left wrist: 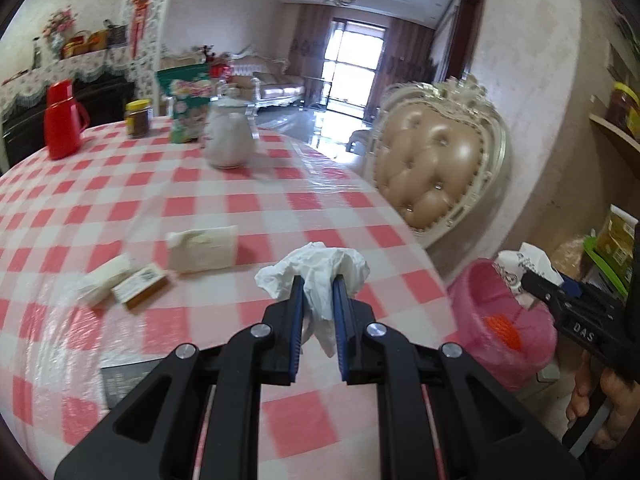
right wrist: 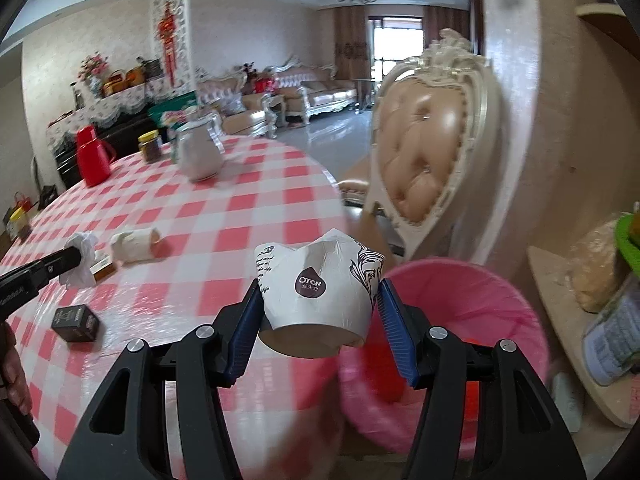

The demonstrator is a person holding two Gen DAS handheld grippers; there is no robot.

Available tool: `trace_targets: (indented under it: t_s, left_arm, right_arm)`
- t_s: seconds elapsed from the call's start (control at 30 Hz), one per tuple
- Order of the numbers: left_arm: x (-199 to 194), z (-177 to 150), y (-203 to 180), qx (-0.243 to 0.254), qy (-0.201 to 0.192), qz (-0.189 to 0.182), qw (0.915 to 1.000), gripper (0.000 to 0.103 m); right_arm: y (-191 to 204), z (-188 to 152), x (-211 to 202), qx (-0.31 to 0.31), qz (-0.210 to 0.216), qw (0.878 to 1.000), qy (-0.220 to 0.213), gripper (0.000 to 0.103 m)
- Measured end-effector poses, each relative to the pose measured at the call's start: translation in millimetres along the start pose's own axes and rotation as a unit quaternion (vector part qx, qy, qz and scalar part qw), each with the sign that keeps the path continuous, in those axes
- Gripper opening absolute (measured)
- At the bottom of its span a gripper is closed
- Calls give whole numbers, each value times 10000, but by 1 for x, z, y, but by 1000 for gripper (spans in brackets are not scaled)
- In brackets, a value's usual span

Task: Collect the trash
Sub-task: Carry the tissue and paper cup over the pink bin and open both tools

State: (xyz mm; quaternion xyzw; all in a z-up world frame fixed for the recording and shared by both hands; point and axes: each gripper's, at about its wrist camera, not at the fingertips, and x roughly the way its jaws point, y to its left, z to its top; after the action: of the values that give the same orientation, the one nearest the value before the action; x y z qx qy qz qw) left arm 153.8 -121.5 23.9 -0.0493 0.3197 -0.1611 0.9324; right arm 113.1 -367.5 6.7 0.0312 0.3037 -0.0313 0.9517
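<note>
Right gripper (right wrist: pixel 320 312): my jaws pinch a crushed paper cup (right wrist: pixel 316 292).
Bin (right wrist: pixel 472 296): just right of and below the cup, nearest this hand.
Left gripper (left wrist: pixel 316 304): clamped on a tissue (left wrist: pixel 316 276) above the table (left wrist: pixel 200 200), bin away to its right.

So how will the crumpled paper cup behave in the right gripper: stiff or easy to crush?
The paper cup looks soft: its rim is already folded inward between the right gripper's fingers, so more squeeze would probably flatten it. It seems light and empty, and should drop easily into the pink bin beside it.
</note>
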Motion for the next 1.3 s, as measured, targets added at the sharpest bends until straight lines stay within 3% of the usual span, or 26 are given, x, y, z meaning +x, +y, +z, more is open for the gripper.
trace_targets:
  t_s: [0.7, 1.23, 1.3]
  left_arm:
    - [59, 6, -161, 911, 340, -1024, 9900, 14]
    - [95, 7, -207, 1120, 599, -1254, 9839, 14]
    - [100, 7, -209, 1121, 636, -1284, 9833, 14]
  right_arm:
    - [-95, 0, 13, 253, -512, 9984, -20, 55]
    - [-119, 7, 39, 286, -555, 9980, 99, 57]
    - [-123, 7, 39, 330, -574, 9977, 107, 61]
